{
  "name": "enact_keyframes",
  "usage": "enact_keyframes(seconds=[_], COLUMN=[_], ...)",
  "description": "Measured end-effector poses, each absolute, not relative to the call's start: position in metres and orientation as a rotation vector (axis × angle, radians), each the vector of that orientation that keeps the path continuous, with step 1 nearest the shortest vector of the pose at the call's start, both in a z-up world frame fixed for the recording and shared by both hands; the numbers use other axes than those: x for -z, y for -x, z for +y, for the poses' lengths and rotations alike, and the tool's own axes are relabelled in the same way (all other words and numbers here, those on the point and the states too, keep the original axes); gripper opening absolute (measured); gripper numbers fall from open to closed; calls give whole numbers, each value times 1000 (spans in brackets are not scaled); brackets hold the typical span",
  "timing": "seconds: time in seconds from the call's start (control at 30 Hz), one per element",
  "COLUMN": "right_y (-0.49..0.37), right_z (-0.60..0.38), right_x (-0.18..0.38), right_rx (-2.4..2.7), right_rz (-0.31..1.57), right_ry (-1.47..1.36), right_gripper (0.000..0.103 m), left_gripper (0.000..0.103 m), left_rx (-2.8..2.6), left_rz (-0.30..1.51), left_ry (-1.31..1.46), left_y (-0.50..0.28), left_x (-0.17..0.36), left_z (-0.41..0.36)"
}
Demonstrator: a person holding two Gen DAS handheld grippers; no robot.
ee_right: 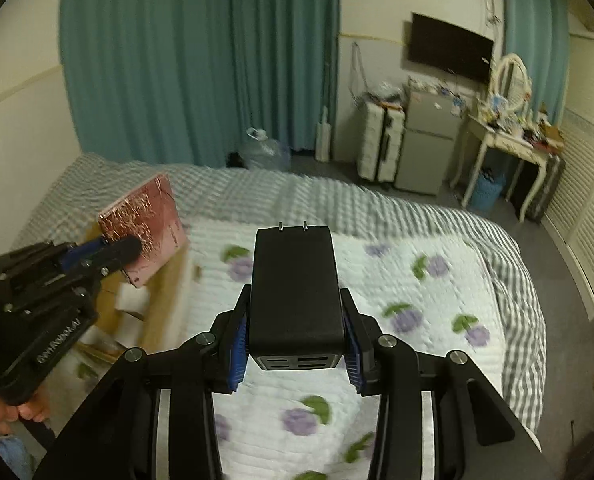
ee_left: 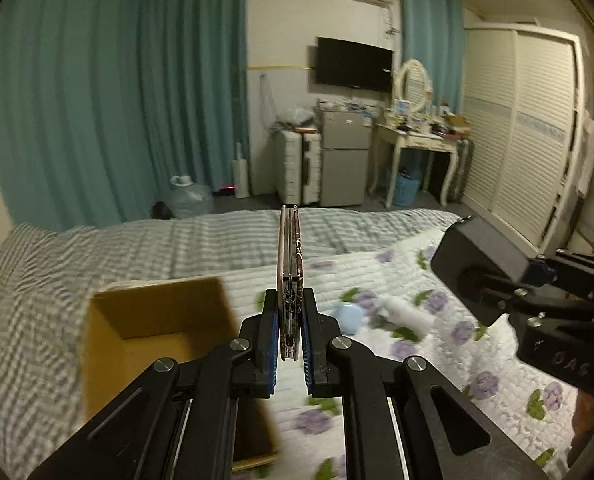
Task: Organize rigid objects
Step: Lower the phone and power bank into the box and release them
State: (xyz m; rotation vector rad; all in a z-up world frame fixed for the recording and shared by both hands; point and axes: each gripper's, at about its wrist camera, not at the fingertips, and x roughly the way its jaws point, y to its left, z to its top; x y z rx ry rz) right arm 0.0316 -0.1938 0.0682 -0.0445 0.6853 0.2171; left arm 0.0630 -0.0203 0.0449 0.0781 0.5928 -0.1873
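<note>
My left gripper (ee_left: 291,320) is shut on a pink phone with a cracked patterned back (ee_left: 291,264), held edge-on above the bed. The phone also shows in the right wrist view (ee_right: 145,220), over the open cardboard box (ee_right: 169,280). The box (ee_left: 153,312) lies left of the left gripper. My right gripper (ee_right: 295,336) is shut on a black power adapter (ee_right: 295,284) with two prongs pointing away, held above the floral quilt. The adapter also shows at the right of the left wrist view (ee_left: 477,268).
A pale blue round object (ee_left: 349,314) and a white bottle (ee_left: 409,312) lie on the floral quilt (ee_left: 337,420). White items (ee_right: 131,300) sit inside the box. Beyond the bed stand a fridge (ee_left: 343,160), a suitcase, a dressing table and a wardrobe.
</note>
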Motion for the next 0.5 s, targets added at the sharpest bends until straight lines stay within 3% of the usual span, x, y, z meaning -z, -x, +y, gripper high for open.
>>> enact_keyframes(seconds=[0.2,0.5], right_y=[-33,-54], right_z=[-127,-51], right_x=[-70,-28], right_rx=[-322,-414], right_rz=[688,768], right_ry=[60,105], right_gripper=[38,38], left_gripper=[10,10], left_rx=[78,6], left_rz=[636,744], left_ry=[-47,-45], left_y=[-65,-79], left_x=[-30,28], left_z=[48,93])
